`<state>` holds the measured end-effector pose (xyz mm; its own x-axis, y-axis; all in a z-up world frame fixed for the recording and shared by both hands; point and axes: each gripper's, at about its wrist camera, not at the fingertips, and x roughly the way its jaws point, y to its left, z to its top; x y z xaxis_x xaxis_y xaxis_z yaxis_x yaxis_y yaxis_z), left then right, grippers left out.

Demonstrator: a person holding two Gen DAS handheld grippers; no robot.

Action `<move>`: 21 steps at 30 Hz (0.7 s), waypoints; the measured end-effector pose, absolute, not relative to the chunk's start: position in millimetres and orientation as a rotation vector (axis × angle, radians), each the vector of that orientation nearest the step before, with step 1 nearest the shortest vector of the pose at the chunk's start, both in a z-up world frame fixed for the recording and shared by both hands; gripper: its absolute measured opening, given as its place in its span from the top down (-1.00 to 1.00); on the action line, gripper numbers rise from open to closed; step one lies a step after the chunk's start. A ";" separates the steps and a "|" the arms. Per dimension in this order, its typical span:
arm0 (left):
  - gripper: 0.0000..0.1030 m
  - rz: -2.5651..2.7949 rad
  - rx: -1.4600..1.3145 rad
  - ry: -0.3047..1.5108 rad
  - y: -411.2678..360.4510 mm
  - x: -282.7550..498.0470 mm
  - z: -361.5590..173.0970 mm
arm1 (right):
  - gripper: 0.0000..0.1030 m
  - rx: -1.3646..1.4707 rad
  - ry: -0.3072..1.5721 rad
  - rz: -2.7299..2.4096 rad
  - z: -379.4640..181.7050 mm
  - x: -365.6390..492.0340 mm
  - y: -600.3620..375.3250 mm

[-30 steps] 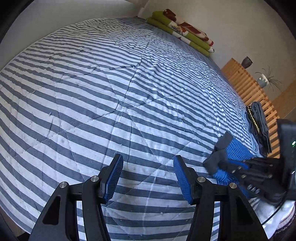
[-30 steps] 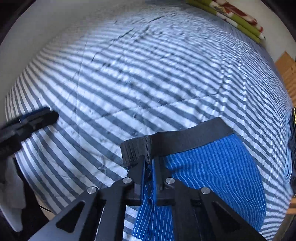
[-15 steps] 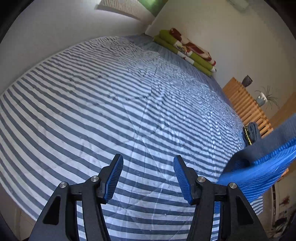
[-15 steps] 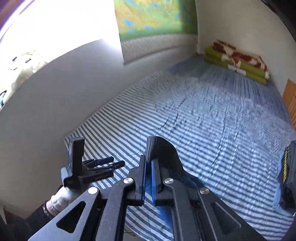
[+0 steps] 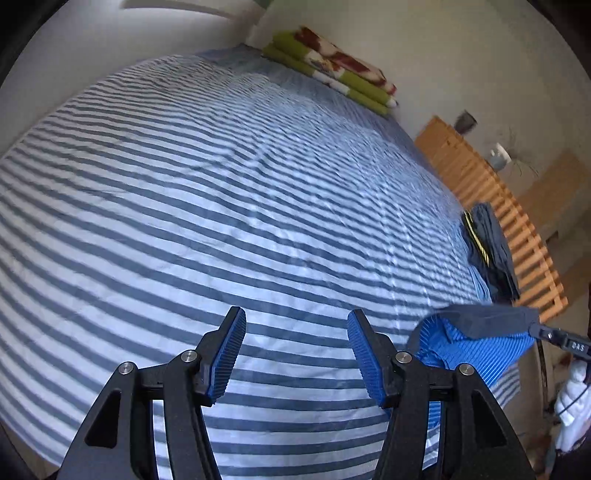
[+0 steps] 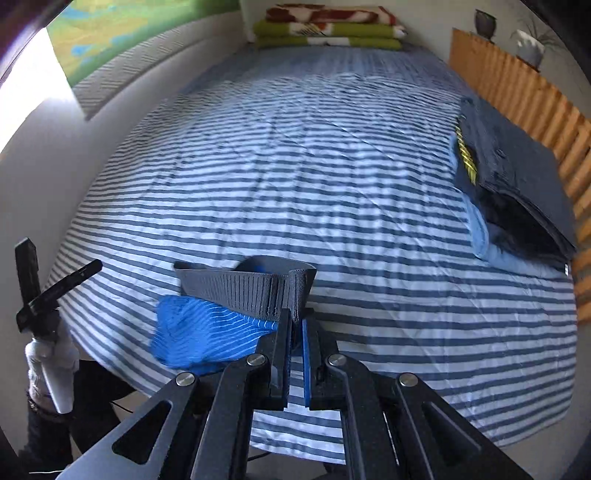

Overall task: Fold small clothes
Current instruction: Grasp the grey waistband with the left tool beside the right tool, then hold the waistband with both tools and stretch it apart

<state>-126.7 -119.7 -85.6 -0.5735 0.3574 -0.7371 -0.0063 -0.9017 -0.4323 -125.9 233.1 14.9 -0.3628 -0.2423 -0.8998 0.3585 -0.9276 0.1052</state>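
Blue striped shorts [image 6: 199, 332] with a dark grey elastic waistband [image 6: 247, 286] hang crumpled above the striped bed. My right gripper [image 6: 296, 321] is shut on the waistband's right end. In the left wrist view the same shorts [image 5: 469, 349] dangle at the right, held up by the right gripper [image 5: 554, 338]. Low over the bed's near edge my left gripper [image 5: 295, 354] stands open with nothing between its blue pads, left of the shorts. The left gripper [image 6: 55, 291] also shows at the far left of the right wrist view, in a white-gloved hand [image 6: 51, 365].
A blue-and-white striped bedspread [image 6: 314, 166] covers the bed. A stack of dark folded clothes [image 6: 513, 177] lies at its right side beside a wooden slatted rail [image 6: 524, 96]. Green and red folded blankets [image 6: 328, 31] lie at the far end. Pots [image 6: 528, 44] stand on the rail's ledge.
My right gripper has lifted the shorts off the bed and swung them; they now hang bunched in the air. The left gripper has stayed open and drawn back a little.
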 end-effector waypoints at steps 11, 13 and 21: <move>-0.53 2.273 -1.408 -0.346 19.5 -177.1 -124.2 | 0.92 1.526 0.174 -2.365 6.3 -142.8 261.0; -0.03 2.218 -1.428 -0.309 36.3 -180.1 -132.8 | 0.92 1.519 0.167 -2.374 7.9 -141.7 262.5; 0.97 2.235 -1.362 -0.419 28.6 -176.7 -108.8 | 0.92 1.424 0.131 -2.438 37.5 -139.4 267.3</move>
<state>-176.7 28.6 -108.8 -0.3851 0.5500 -0.7411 -0.2445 -0.8351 -0.4927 -139.4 267.3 37.5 -0.4553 -0.2219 -0.8622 0.3127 -0.9466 0.0785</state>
